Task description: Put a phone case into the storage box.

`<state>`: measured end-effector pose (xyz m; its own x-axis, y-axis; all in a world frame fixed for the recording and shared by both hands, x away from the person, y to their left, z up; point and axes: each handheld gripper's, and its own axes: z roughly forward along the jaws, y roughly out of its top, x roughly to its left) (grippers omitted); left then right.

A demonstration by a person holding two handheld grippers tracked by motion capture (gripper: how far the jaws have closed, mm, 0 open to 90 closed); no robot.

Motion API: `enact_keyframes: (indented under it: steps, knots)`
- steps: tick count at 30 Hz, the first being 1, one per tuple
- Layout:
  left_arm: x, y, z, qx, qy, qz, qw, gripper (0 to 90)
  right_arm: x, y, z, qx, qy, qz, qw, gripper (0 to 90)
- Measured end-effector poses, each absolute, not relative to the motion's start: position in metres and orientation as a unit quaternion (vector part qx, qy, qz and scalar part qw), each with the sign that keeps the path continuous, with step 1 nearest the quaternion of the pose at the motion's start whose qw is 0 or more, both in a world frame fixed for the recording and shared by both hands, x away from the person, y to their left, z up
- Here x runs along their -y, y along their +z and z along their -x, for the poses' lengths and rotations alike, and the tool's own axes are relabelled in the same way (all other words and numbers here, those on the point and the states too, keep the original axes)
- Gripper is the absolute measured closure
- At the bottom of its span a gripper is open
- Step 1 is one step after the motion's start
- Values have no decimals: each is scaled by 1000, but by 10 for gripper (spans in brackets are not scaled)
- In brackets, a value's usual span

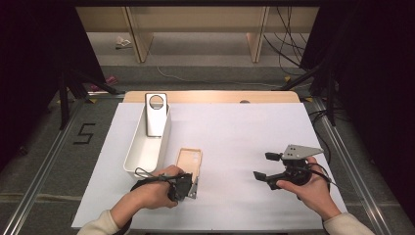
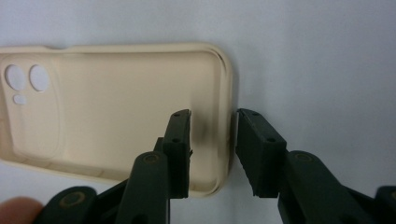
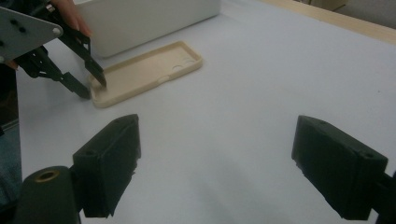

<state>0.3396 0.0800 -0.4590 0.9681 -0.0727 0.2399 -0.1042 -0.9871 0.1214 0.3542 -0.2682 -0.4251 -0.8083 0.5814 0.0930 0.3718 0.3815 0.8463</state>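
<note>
The left claw (image 1: 192, 188) sits at the near edge of the table (image 1: 235, 132), held in the person's left hand (image 1: 154, 188). Its jaws straddle the short end wall of a cream phone case (image 2: 116, 107), one jaw inside the shell and one outside, with a gap left on the outer side, so they are not yet pinching it. The case lies open side up, flat on the table, camera holes at its far end. To the right, well apart, the right claw (image 1: 262, 166) hovers above bare table with jaws spread wide. Beyond the case stands a white bin (image 1: 142, 152), just beside it, with a silver holder (image 1: 156, 115) upright inside at the far end
</note>
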Motion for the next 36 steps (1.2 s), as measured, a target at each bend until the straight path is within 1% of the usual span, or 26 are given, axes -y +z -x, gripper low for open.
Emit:
enact_keyframes:
  steps: [5, 20, 30, 36]
  knots:
    - [-80, -459, -340, 45, 114, -990, 67, 681, 268, -425, -354, -824, 475, -289, 111, 164]
    - [-80, -459, -339, 36, 105, -992, 68, 737, 268, -425, -354, -824, 475, -289, 110, 164]
    - [-80, -458, -340, 35, 107, -991, 71, 784, 268, -425, -354, -824, 475, -289, 110, 164]
    - [-80, -459, -339, 38, 107, -991, 69, 794, 268, -425, -354, -824, 475, -289, 110, 164]
